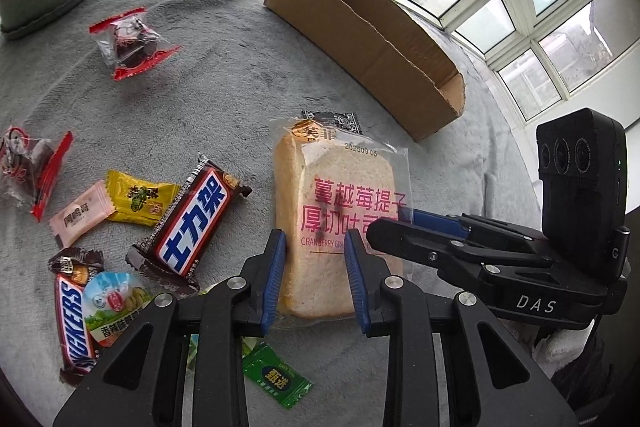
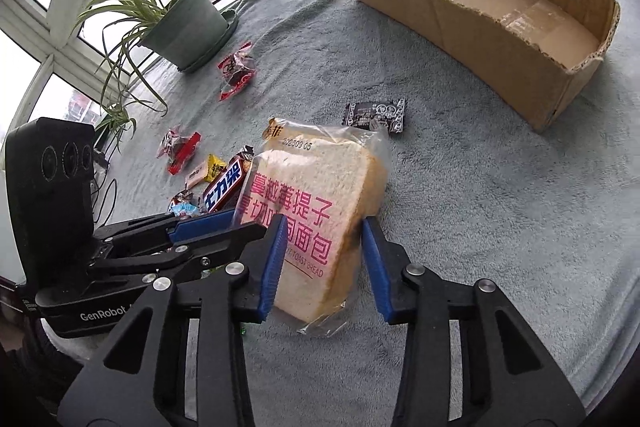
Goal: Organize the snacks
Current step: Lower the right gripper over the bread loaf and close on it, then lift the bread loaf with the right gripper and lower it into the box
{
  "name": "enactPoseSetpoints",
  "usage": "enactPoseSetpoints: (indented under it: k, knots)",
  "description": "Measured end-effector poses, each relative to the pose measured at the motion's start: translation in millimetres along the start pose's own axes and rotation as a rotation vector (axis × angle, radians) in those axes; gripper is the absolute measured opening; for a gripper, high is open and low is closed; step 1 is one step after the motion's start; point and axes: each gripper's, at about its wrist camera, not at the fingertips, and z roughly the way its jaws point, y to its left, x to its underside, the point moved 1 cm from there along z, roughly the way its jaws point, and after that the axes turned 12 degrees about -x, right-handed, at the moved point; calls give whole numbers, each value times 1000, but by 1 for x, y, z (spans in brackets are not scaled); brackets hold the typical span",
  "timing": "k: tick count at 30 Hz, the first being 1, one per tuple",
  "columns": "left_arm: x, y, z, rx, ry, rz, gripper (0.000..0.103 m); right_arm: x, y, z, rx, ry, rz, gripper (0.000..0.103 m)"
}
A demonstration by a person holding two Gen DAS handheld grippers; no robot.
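The clear-wrapped toast slice [image 2: 316, 223] is clamped by both the left hand-held gripper [image 1: 316, 271] and right hand-held gripper [image 2: 326, 259], tilted above the grey-covered table [image 2: 480, 227]. The brown cardboard box [image 2: 520, 39] is seen empty; scattered snacks remain unsorted.

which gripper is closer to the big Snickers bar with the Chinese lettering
Left. The left gripper sits at the toast bread packet's edge, right beside the Snickers bar. The right gripper is on the packet's far side.
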Motion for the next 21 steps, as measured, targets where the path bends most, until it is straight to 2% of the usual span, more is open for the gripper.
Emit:
enactPoseSetpoints:
  k: [8,21]
  knots:
    - [-7,-13,-8,17,-29,22,28,-19,17,-28,44,-59,-74,39]
    - [-49,-36,-27,36,-121,55,28,-59,23,-64,75,-154,-131,39]
